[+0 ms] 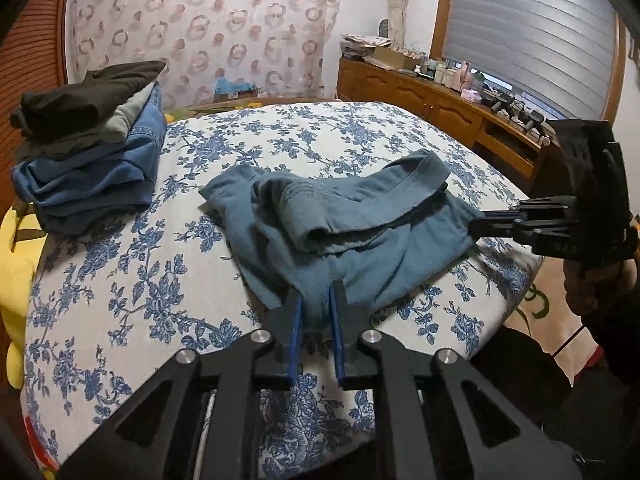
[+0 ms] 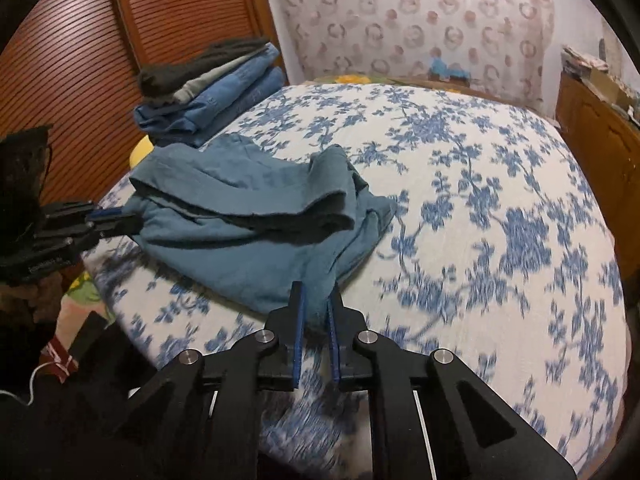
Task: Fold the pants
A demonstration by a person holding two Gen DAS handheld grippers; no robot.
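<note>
Pants, teal-blue soft cotton point(image 1: 340, 224), one pair: lying partly folded and rumpled on the near half of my bed, waistband uppermost. Bed cover, white cloth with blue flower print point(image 1: 132, 280), spread flat beneath them. Left tool point(image 1: 318, 304): blue-padded black fingers clamped on the near hem of the pants, fabric pinched between the pads. Right tool point(image 2: 316, 300): likewise clamped on a near corner of the same garment; seen from my left camera it bites the cloth's right-hand edge. Stack of folded clothes, dark olive over grey over blue denim point(image 1: 88, 148): at the far left corner of the bed, well apart from the pants. Wooden sideboard with cluttered small items point(image 1: 432, 96): along the right wall under a grey slatted blind point(image 1: 528, 32). Curtain, pale with pink rings point(image 1: 208, 28): behind the bed. Nothing lies between the tools and the garment.
</note>
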